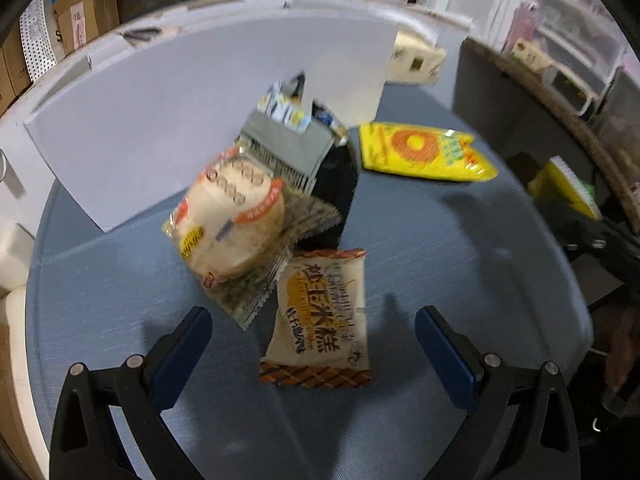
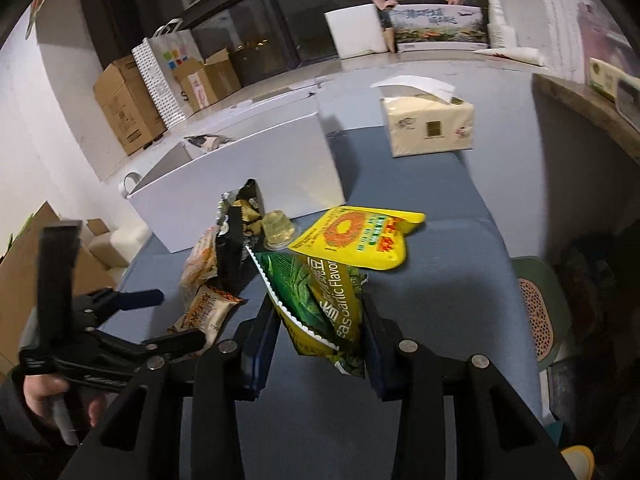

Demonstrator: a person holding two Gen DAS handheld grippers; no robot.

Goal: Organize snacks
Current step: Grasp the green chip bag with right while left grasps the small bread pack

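My left gripper [image 1: 314, 320] is open and empty, just above the blue table, with an orange-and-white rice cake packet [image 1: 320, 316] lying between its fingers. Behind it lies a heap: a round bread packet [image 1: 236, 224], a grey packet [image 1: 288, 148] and a black bag [image 1: 336, 184]. A yellow sunflower-print packet [image 1: 424, 152] lies to the right; it also shows in the right wrist view [image 2: 356, 236]. My right gripper [image 2: 320, 320] is shut on a green garlic-flavour pea packet [image 2: 320, 296], held above the table. The left gripper [image 2: 156, 316] shows at the left in the right wrist view.
A white open bin [image 2: 248, 176] stands behind the snacks, also in the left wrist view [image 1: 200, 92]. A tissue pack [image 2: 428, 124] sits at the back right. A clear jelly cup [image 2: 278, 228] stands by the bin. Cardboard boxes [image 2: 128, 104] stand on the floor beyond.
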